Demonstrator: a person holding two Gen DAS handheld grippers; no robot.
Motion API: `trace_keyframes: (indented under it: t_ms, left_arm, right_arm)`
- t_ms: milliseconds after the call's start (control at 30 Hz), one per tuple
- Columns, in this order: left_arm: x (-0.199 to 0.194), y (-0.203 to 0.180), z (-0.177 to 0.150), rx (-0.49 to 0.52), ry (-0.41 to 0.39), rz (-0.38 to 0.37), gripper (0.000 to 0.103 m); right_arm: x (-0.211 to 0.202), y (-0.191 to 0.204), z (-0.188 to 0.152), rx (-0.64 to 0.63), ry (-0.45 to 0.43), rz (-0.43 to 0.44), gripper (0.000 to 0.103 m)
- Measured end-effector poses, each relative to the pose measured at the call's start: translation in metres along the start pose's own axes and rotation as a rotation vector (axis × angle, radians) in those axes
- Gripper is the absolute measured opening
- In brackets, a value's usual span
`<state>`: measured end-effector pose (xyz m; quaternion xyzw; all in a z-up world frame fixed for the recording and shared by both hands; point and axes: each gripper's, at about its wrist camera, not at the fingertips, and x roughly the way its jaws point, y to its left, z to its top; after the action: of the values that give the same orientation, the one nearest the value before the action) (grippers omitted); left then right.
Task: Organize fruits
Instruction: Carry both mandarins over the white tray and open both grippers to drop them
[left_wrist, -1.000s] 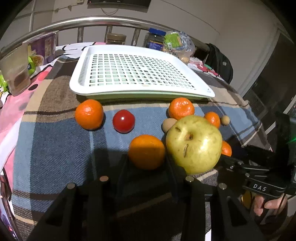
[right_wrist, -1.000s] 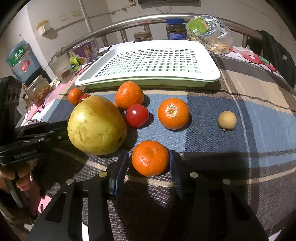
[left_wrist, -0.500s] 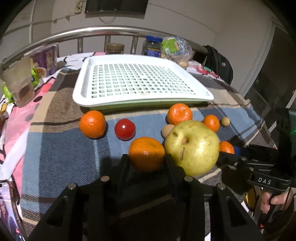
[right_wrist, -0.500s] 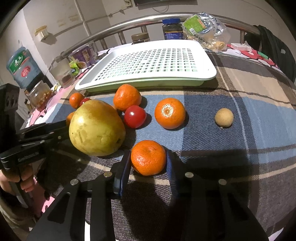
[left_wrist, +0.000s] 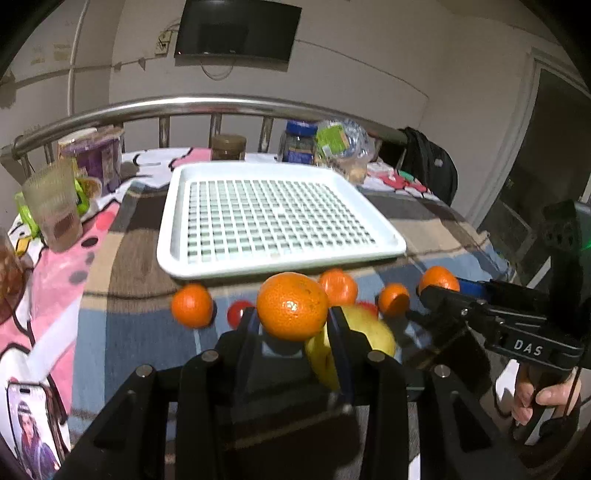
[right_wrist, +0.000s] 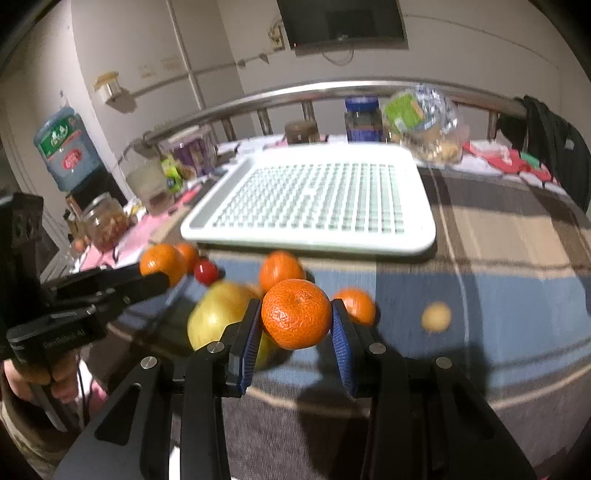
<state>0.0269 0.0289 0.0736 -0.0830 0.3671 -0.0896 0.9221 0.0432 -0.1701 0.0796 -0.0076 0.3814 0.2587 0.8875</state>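
Each gripper clamps one mandarin clear of the blanket: the left gripper pinches a mandarin, the right gripper another mandarin. Four more mandarins lie on the plaid blanket — with one pear, two cherry tomatoes and a longan. The white slotted tray holds nothing. "DAS" marks the right gripper's side.
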Motion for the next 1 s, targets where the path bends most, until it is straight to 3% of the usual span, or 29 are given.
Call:
trace_keyframes:
  t_ms: [400,1000]
  left_arm:
    - [0.02,-0.007,0.042,-0.014,-0.056,0.059,0.041]
    - [0.087,0.01,0.081,-0.087,0.017,0.101,0.041]
  right_arm:
    - [0.008,-0.003,0.062,0.013,-0.081,0.025,0.035]
    - [0.077,-0.031,0.108,0.09,-0.009,-0.034,0.035]
